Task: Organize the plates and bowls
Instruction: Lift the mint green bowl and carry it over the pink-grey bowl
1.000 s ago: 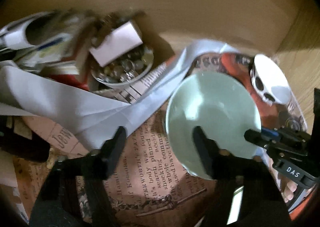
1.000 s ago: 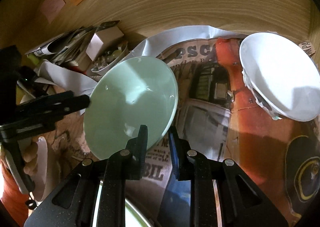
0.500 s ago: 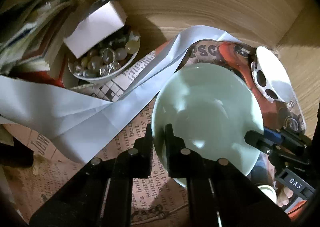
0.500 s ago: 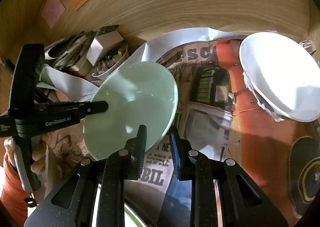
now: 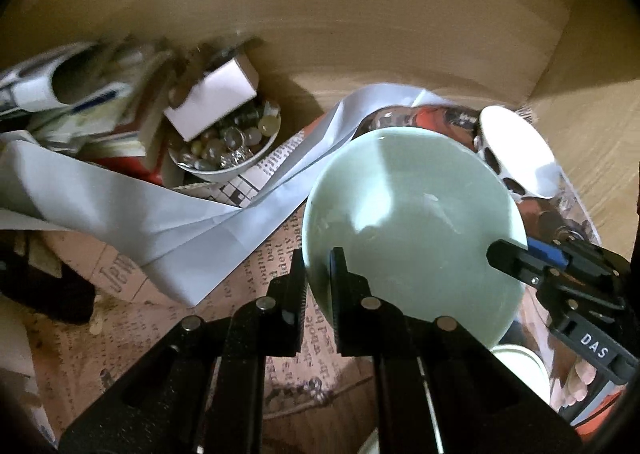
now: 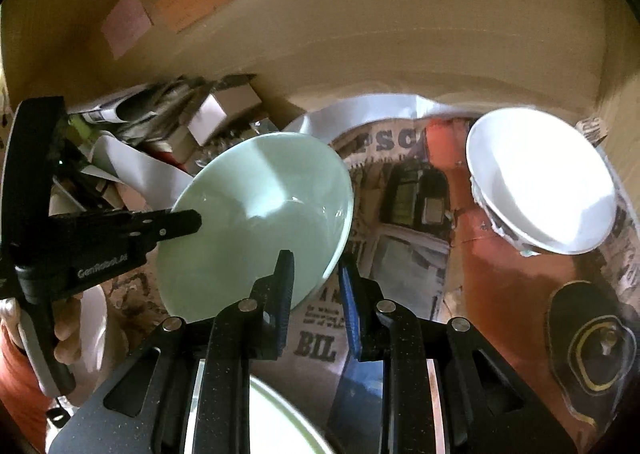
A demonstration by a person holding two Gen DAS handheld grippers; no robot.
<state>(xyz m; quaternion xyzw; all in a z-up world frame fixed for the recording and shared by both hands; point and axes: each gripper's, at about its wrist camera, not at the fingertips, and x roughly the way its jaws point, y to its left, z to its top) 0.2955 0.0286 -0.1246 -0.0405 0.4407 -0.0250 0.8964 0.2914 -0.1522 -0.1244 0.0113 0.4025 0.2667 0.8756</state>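
A pale green bowl is held up above the newspaper-covered surface. My left gripper is shut on its left rim. My right gripper straddles the bowl's near right rim with its jaws a little apart, and shows in the left wrist view at the bowl's right edge. A white bowl stands tilted at the right, also in the left wrist view.
A small white bowl of glass marbles with a white box on it sits back left among papers. A white paper sheet lies across the newspaper. A wooden wall closes the back. Another pale rim lies below my right gripper.
My left gripper has closed on the green bowl's rim. My right gripper's jaws have parted slightly. The bowl has risen a little and both views have tilted up.
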